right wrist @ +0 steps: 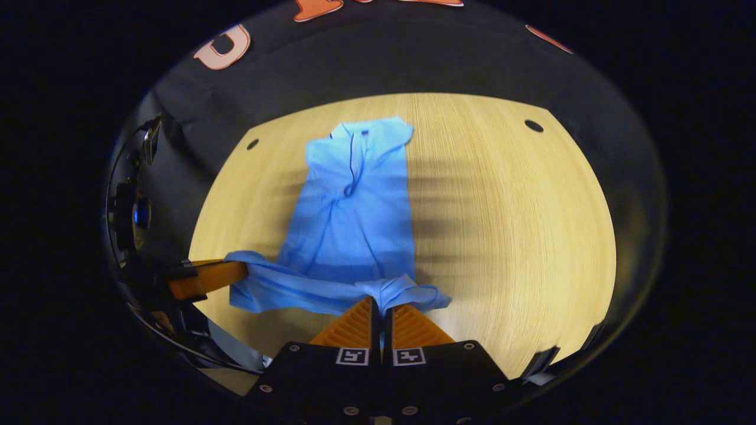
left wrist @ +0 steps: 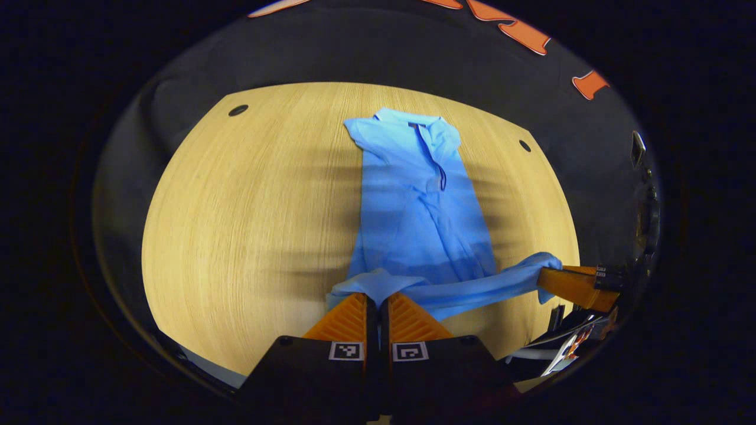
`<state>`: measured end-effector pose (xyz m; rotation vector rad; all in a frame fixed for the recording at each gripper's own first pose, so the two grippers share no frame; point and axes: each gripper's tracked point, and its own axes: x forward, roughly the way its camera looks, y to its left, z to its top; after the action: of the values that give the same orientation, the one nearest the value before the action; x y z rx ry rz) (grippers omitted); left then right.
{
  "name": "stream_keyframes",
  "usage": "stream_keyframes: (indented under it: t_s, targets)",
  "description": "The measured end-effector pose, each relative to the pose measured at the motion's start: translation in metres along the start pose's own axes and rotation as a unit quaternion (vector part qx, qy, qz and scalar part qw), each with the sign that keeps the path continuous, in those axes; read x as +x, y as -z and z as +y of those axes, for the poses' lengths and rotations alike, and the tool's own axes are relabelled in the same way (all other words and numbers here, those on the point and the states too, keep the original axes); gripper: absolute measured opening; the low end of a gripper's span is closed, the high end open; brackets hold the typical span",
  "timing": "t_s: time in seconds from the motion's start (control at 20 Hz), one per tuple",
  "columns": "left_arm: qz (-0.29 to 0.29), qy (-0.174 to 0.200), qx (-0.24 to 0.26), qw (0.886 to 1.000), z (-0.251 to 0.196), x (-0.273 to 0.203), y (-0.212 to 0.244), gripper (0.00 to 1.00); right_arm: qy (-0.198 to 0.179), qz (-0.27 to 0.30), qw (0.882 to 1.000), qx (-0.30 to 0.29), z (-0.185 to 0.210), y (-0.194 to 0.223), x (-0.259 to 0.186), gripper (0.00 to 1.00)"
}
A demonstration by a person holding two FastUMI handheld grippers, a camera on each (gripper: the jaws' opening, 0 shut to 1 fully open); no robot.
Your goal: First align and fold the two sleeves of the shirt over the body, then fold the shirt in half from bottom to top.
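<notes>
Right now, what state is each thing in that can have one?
shirt: sleeves folded over the body, collar far, bottom hem lifted at both near corners, not yet folded in half.
left gripper: shut on the shirt's hem corner.
right gripper: shut on the other hem corner.
table: bare wood around the shirt.

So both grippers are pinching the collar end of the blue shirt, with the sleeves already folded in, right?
Not the collar end. Both grippers pinch the bottom hem of the blue shirt, nearest the cameras; the collar lies at the far end, as the right gripper view shows. The sleeves are folded in.
</notes>
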<state>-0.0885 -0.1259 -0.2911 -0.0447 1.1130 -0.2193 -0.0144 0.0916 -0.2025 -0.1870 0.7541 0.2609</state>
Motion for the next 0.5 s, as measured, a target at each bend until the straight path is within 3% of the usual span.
stream_keyframes:
  t_s: [0.35, 0.5]
  targets:
    - [-0.058, 0.033, -0.044, 0.997, 0.014, 0.022, -0.122, 0.05, 0.011, -0.073, 0.997, 0.009, -0.006, -0.122, 0.019, 0.0]
    - [-0.075, 0.026, -0.036, 0.996, 0.023, 0.043, -0.17, 0.04, 0.011, -0.096, 0.995, 0.007, -0.005, -0.165, 0.041, 0.0]
